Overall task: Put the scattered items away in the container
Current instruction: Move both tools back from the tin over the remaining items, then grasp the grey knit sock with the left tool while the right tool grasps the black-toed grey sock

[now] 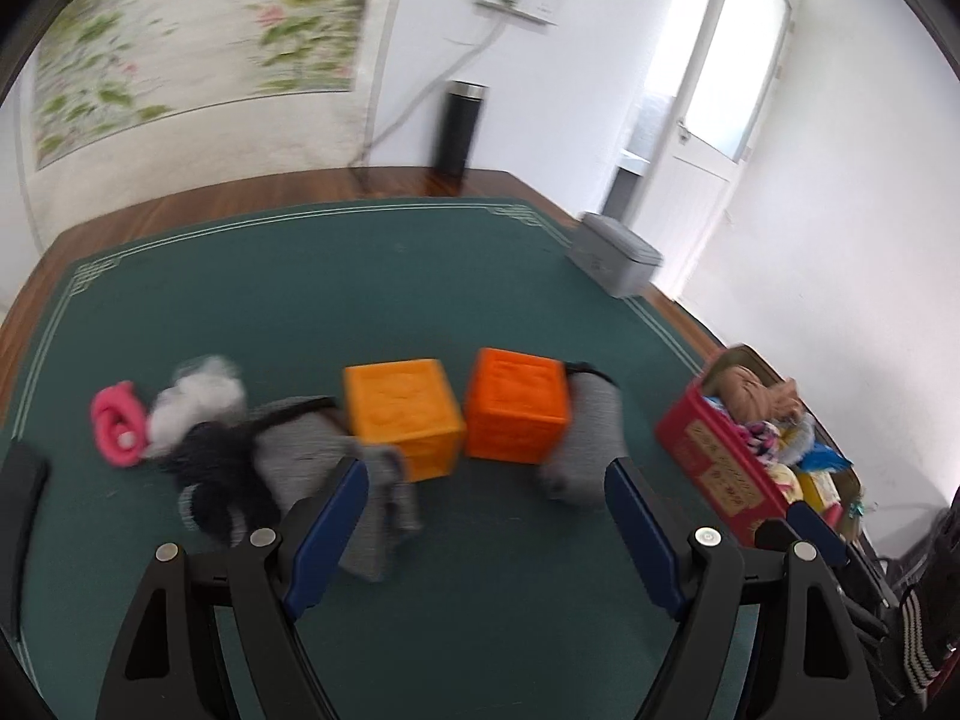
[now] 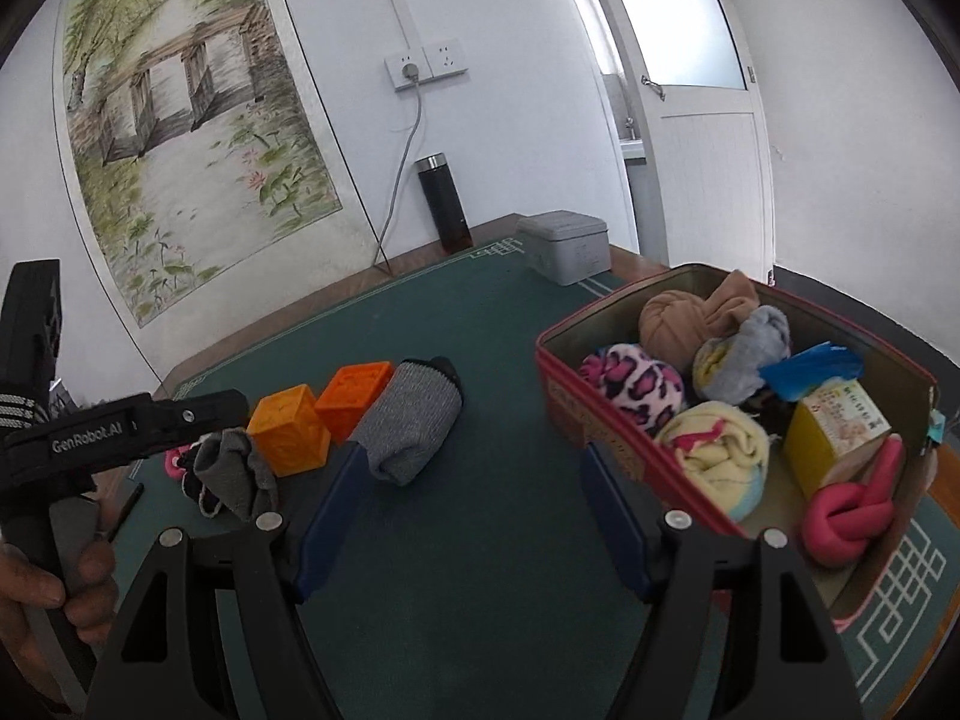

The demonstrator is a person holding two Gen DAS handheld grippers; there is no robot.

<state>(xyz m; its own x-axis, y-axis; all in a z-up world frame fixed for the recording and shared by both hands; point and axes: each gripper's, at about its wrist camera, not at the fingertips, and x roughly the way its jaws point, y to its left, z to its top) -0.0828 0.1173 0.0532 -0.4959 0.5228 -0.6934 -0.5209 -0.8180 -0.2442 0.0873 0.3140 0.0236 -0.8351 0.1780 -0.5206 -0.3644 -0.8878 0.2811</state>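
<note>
Green felt covers the surface (image 2: 480, 540), and on it the scattered items wait in a loose row. From left to right I see a pink roll (image 1: 117, 423), a heap of dark and grey socks (image 1: 240, 468), a yellow-orange cube (image 1: 402, 414), a darker orange cube (image 1: 516, 405) and a rolled grey sock (image 1: 585, 438). The red container (image 2: 606, 426) stands at the right side and is already quite full of soft bundles.

The left tool (image 1: 486, 519) is wide open and holds nothing; it points at the two cubes. The right tool (image 2: 465, 513) is also open and empty, beside the container.

I think the socks are light and soft, so a pinch across the thick middle of the roll should hold. The cubes look stiff and smooth, maybe a little slippery; flat opposite faces seem the best place.
</note>
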